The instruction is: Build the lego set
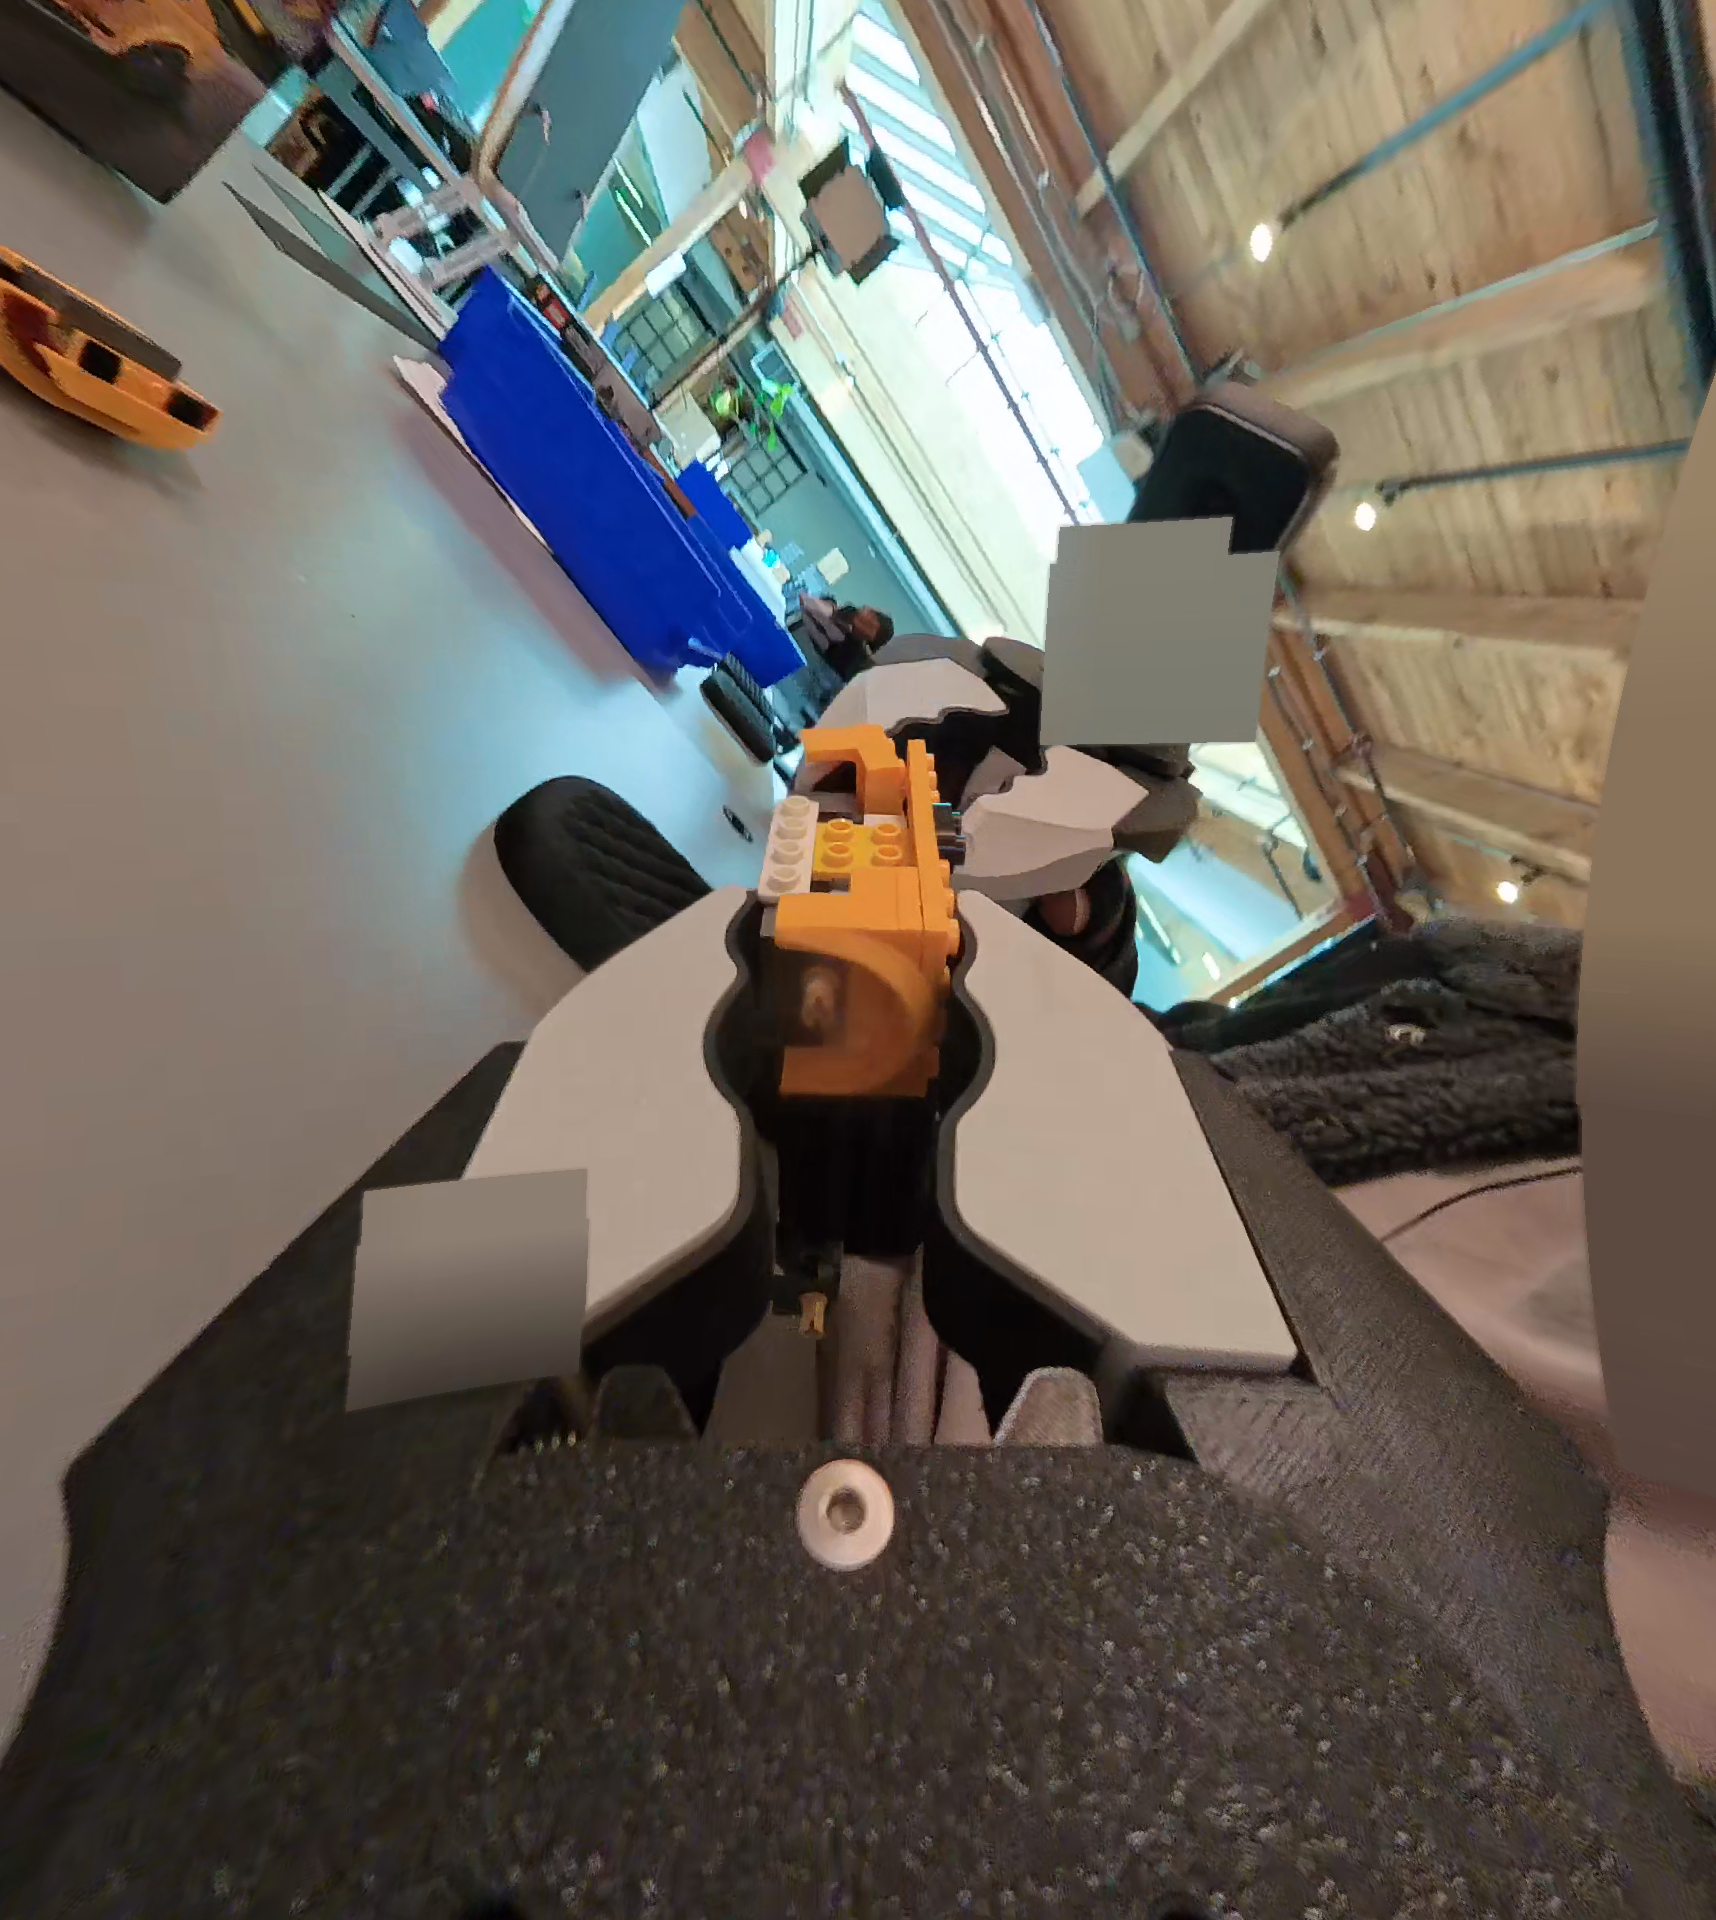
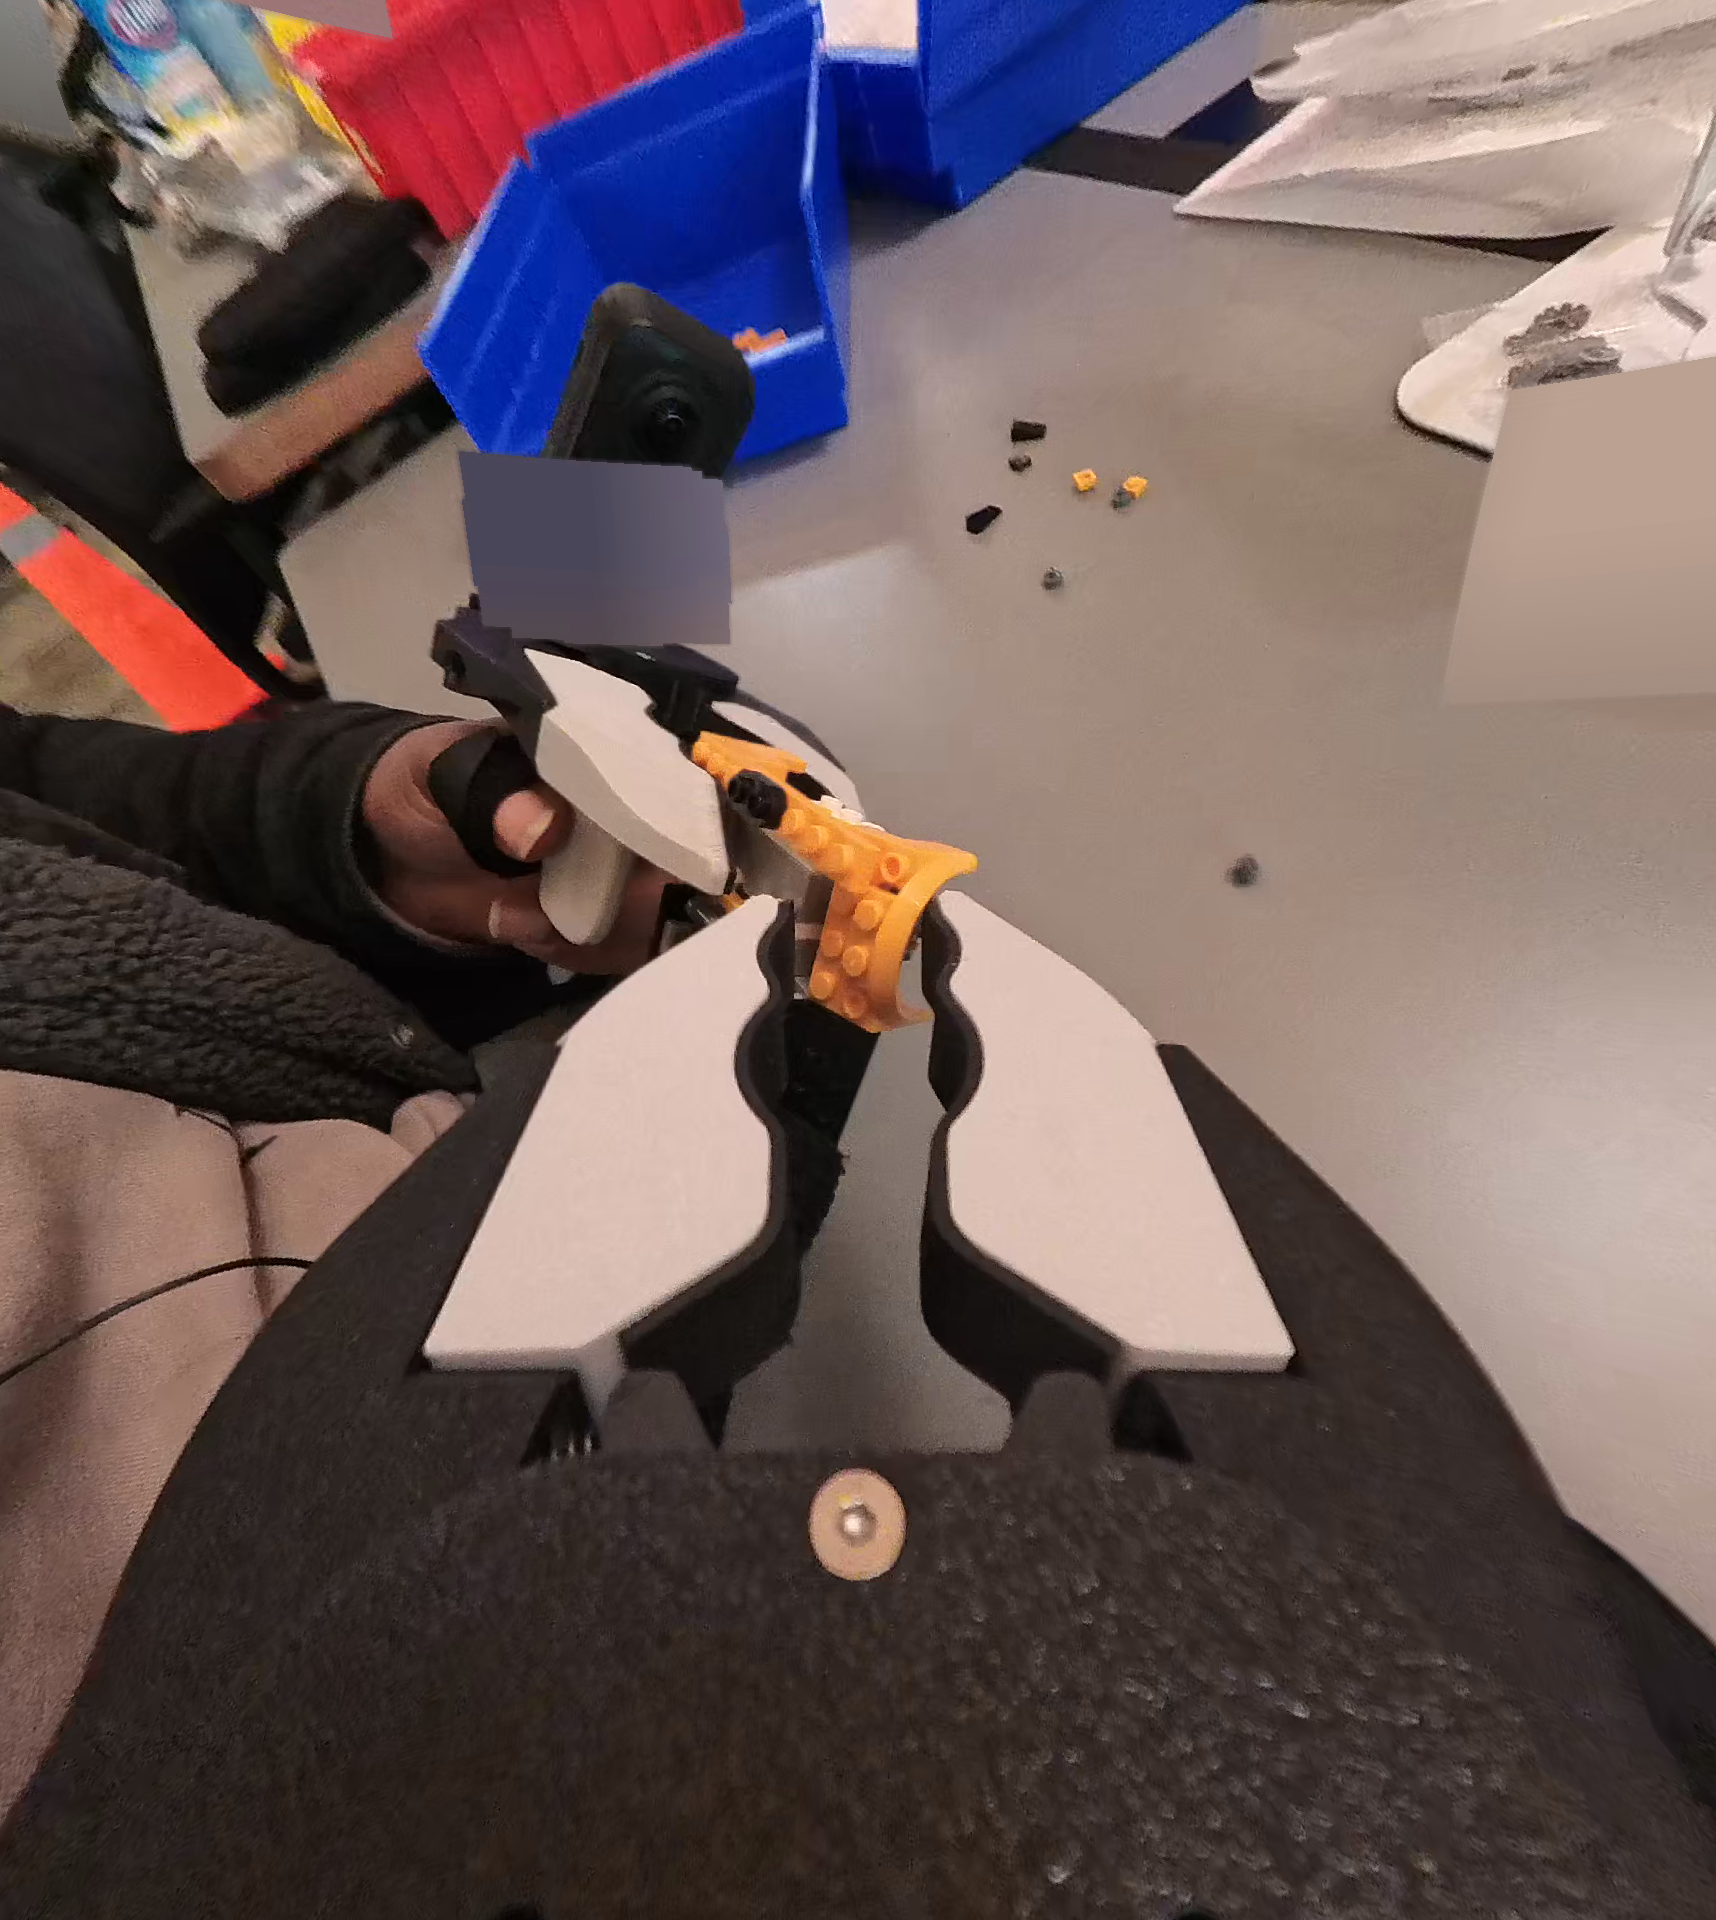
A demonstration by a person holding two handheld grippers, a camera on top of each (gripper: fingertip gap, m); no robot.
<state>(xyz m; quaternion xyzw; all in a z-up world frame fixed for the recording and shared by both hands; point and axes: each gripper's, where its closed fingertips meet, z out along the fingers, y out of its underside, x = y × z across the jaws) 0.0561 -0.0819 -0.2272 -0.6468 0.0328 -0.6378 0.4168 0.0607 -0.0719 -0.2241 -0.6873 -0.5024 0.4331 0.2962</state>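
In the left wrist view, the left gripper (image 1: 859,935) is clamped on an orange lego assembly (image 1: 859,935), its two grey fingers (image 1: 625,1101) pressing the sides of the curved orange part while a black ribbed piece runs back between them toward the camera. The assembly's far end carries orange studs, a yellow plate and a short white studded strip on its left side, all held up off the grey table (image 1: 210,831). Just beyond it the right gripper (image 1: 947,769) meets the assembly's far end, its grey fingers on either side of the orange arch. On the table to the far left lies another orange and black lego piece (image 1: 64,343), well apart, and a blue bin (image 1: 594,488) stands farther off. A black tyre (image 1: 594,862) rests on the table near the left finger. In the right wrist view, the right gripper (image 2: 859,961) is closed on the studded orange arch of the same assembly (image 2: 864,925), which hangs above the table between the two tools. The left gripper (image 2: 719,842) comes in from the left, held by a hand (image 2: 459,842) in a black sleeve, gripping the assembly's other end. Small loose lego bits (image 2: 1082,483), black and orange, are scattered on the table farther away, near a blue bin (image 2: 667,260).
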